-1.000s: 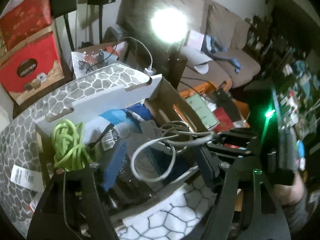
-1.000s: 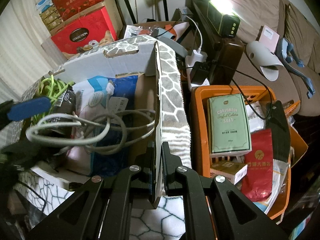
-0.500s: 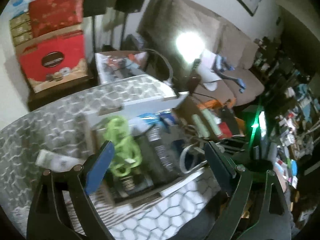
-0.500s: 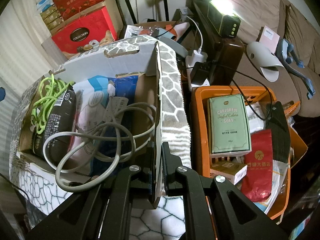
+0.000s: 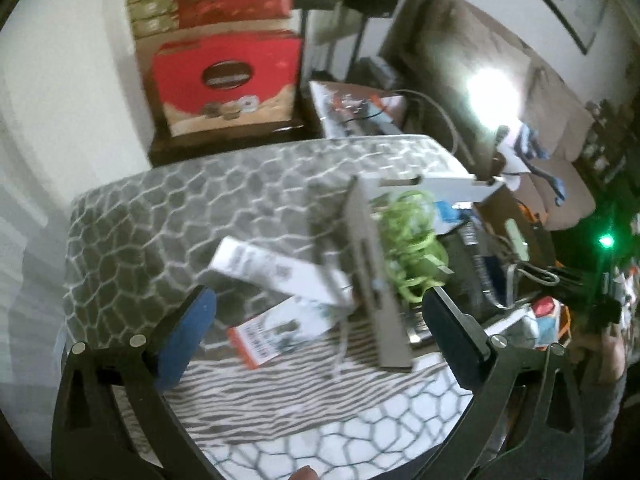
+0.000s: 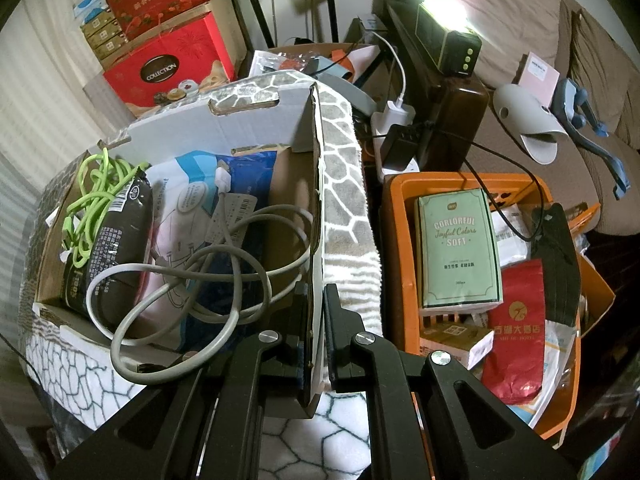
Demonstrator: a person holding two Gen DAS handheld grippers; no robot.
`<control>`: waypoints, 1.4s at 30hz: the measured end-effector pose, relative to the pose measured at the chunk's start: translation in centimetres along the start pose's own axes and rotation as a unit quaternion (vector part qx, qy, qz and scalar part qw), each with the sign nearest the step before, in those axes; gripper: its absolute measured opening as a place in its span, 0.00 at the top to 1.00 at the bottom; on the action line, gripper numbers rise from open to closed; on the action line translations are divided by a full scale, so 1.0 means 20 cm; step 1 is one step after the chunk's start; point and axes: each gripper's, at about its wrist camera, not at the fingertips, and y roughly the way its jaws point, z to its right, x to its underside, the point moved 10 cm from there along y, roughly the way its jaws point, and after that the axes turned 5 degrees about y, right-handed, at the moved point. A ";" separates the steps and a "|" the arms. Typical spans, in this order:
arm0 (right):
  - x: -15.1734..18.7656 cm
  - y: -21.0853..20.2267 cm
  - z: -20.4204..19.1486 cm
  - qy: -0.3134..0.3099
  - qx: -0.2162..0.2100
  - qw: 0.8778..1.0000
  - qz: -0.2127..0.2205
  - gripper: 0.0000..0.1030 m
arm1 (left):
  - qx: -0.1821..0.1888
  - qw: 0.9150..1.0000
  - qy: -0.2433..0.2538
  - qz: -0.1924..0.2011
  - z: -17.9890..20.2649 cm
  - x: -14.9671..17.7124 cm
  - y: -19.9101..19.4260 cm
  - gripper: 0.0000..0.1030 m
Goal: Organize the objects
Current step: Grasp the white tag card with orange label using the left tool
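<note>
Patterned cloth [image 5: 168, 208] covers the table, where your right gripper [image 6: 318, 320] pinches the near right wall of the cardboard box [image 6: 248, 128]. Green cord [image 6: 94, 196], black pouch [image 6: 110, 248] and grey cable [image 6: 200, 276] already lie inside. Your left gripper [image 5: 320, 312], spread and empty, faces the white carton [image 5: 272, 270] and leaflet [image 5: 280, 332] left outside.

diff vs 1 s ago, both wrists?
The left gripper let go of the grey cable, which now lies coiled in the cardboard box, then pulled back open and empty toward the two packs outside it. The right gripper stayed clamped on the box wall.
</note>
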 end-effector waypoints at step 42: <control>0.00 0.00 0.00 -0.002 0.002 1.000 0.000 0.93 | 0.120 0.966 -0.229 -0.001 -0.15 -0.02 0.39 0.99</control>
